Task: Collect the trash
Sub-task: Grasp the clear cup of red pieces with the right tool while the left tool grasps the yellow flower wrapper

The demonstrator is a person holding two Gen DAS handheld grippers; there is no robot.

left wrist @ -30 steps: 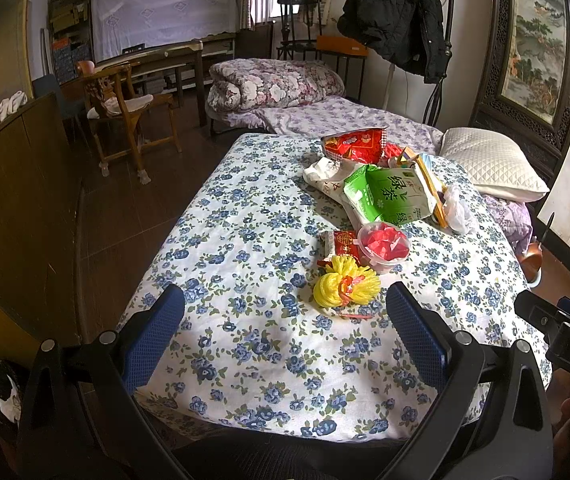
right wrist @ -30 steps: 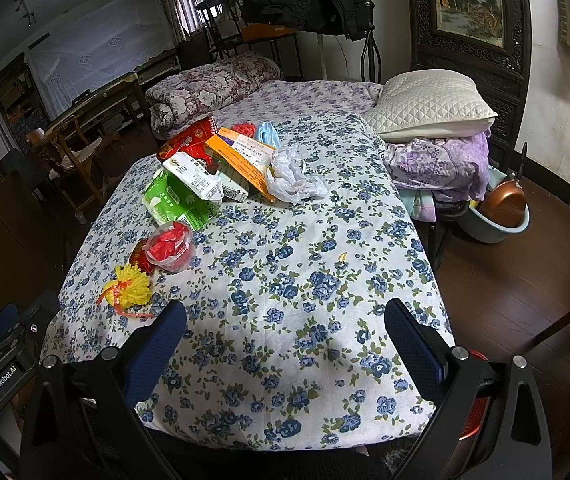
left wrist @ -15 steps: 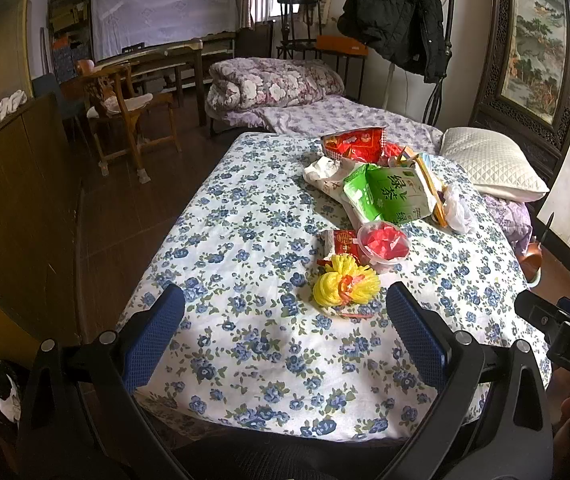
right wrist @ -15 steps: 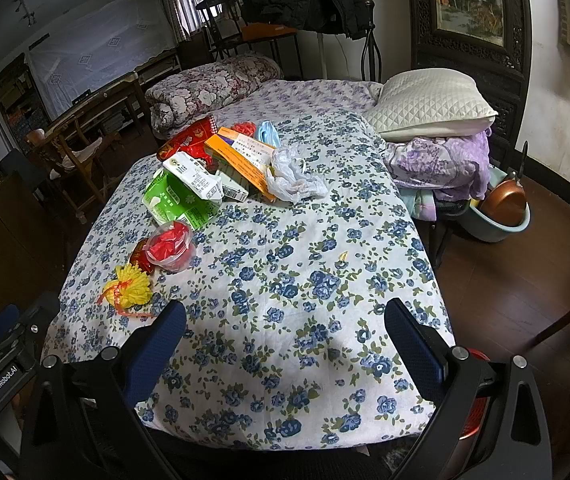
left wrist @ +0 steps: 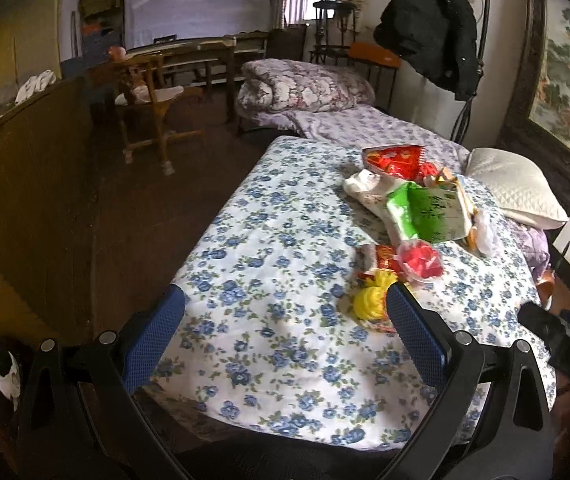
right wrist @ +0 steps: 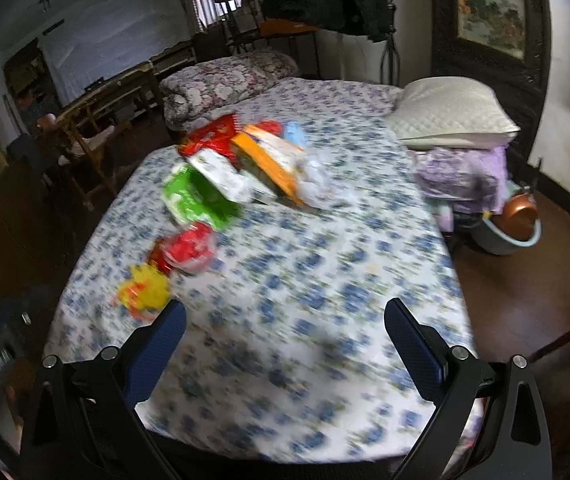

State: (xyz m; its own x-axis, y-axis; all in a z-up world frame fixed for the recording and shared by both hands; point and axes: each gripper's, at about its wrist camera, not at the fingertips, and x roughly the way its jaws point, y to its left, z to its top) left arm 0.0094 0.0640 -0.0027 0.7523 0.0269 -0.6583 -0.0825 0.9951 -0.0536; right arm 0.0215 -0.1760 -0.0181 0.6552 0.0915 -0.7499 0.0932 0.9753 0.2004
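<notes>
Trash lies on a table with a blue-flowered cloth (left wrist: 269,264). A yellow mesh ball (left wrist: 371,298) sits nearest, partly behind my left gripper's right finger. Beyond it are a clear cup of red scraps (left wrist: 421,260), a green bag (left wrist: 429,212) and a red snack bag (left wrist: 391,158). My left gripper (left wrist: 285,330) is open over the table's near edge. The blurred right wrist view shows the yellow mesh ball (right wrist: 143,290), the red cup (right wrist: 189,246), the green bag (right wrist: 197,198), an orange box (right wrist: 265,158) and crumpled clear plastic (right wrist: 315,178). My right gripper (right wrist: 285,334) is open above bare cloth (right wrist: 325,264).
A wooden chair (left wrist: 149,96) and dark floor lie left of the table. A bed with a rolled quilt (left wrist: 305,86) stands behind. A white pillow (right wrist: 453,114) on folded purple bedding and a basin with a copper pot (right wrist: 519,218) are at the right.
Both grippers have moved forward and closer to the table. The left view swung left, so the yellow ball now sits by its right finger. The right view is now motion-blurred.
</notes>
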